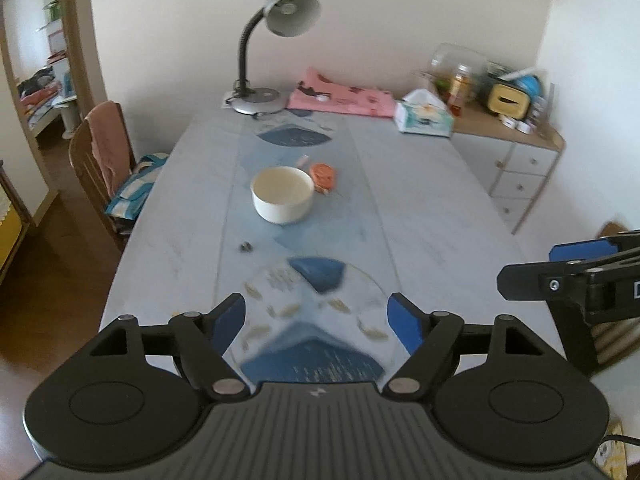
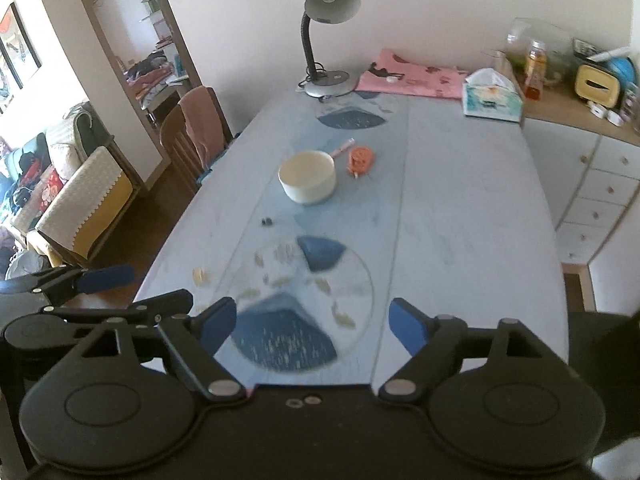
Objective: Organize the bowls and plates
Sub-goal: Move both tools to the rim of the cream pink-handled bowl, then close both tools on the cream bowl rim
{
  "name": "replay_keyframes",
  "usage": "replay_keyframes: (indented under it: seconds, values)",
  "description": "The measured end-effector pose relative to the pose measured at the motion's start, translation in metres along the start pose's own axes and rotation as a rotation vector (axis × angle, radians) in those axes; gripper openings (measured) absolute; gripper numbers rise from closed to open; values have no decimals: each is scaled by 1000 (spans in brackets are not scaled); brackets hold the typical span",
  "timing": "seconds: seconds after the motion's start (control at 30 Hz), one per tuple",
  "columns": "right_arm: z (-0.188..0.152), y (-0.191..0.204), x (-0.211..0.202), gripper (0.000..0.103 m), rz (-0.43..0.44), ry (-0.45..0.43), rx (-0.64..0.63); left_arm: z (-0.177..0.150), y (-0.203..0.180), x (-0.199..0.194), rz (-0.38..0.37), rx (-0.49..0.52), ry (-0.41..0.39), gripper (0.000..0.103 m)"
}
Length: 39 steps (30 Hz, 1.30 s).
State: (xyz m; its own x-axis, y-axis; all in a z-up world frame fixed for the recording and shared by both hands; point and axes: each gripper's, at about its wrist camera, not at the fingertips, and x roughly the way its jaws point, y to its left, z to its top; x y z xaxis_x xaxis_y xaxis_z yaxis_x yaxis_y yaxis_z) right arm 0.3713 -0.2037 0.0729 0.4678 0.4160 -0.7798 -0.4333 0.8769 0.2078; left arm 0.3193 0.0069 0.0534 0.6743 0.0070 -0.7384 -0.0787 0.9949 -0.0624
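The long pale-blue bench (image 1: 420, 208) stretches ahead of me to the far wall. A clear glass plate (image 1: 320, 312) with small gold marks lies flat on its near end, the blue pattern of the cloth showing through it; a second clear plate (image 2: 352, 114) lies at the far end, just before the grey desk lamp (image 1: 280, 20). Between them, near the middle, a white bowl (image 1: 282, 194) stands upright and empty, with a small orange thing (image 1: 323, 176) just beside it on the right. My left gripper (image 1: 316, 320) hangs over the near plate, jaws spread wide with nothing between them. My right gripper (image 2: 312, 322) hangs beside it over the same plate, jaws equally wide and also empty. Neither touches the plate. A tissue box (image 2: 492, 98) sits at the far right corner.
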Motion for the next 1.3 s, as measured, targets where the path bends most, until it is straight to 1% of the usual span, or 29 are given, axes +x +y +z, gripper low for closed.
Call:
replay_keyframes:
  seconds: [0.13, 0.23, 0.33, 0.43, 0.57, 0.73, 0.87, 0.97, 1.03, 1.1, 1.27, 1.3]
  values:
    - [37, -9, 30, 91, -1, 16, 12, 34, 12, 32, 44, -16, -12, 78]
    - [68, -19, 57, 91, -16, 17, 29, 59, 21, 56, 70, -40, -7, 78]
    - [92, -34, 84, 91, -21, 23, 69, 83, 30, 85, 106, -53, -4, 78]
    - [111, -43, 115, 91, -23, 44, 91, 98, 36, 116, 117, -58, 17, 78]
    - [133, -49, 160, 90, -17, 80, 98, 111, 48, 159, 135, -94, 52, 78]
    - [150, -51, 212, 86, -15, 109, 91, 120, 60, 206, 160, -123, 88, 78]
    - [160, -55, 255, 83, -26, 141, 106, 124, 71, 242, 175, -163, 122, 78]
    - [164, -58, 282, 82, -26, 162, 140, 125, 76, 265, 184, -172, 140, 78]
    - [165, -59, 297, 77, -25, 174, 147, 126, 77, 279, 191, -172, 150, 78]
    - [166, -61, 311, 76, -35, 179, 158, 127, 78, 292, 200, -162, 158, 78]
    - [169, -66, 340, 70, -23, 200, 192, 129, 82, 321, 210, -164, 171, 78]
    - [169, -66, 345, 67, -21, 204, 193, 129, 83, 326, 214, -164, 179, 78]
